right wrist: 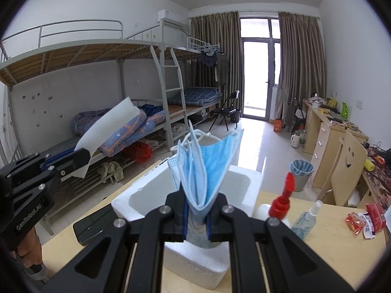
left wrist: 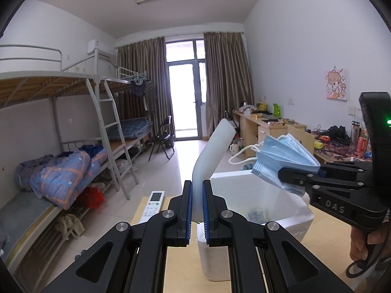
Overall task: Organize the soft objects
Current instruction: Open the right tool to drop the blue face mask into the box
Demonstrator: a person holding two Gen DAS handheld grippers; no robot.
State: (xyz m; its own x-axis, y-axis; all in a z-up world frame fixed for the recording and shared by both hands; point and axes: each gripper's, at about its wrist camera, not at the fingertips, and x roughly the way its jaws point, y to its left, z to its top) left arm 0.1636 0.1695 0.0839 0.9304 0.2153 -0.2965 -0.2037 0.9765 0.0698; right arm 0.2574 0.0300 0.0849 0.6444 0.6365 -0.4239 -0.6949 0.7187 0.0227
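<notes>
Above one foam box [right wrist: 156, 183]: left claw [left wrist: 197, 210] clamps one foam sheet [left wrist: 215, 146]; right claw [right wrist: 197, 217] clamps masks [right wrist: 202, 166].

Two soft things are up in the air over the white foam box [right wrist: 136, 196]. One's a bunch of light blue face masks [right wrist: 202, 168], folded and fanned out, white ear loops dangling off the top, right above the box opening. The other's a white foam sheet [left wrist: 215, 146], thin and bendy, curving up and away above the box's left edge.
</notes>
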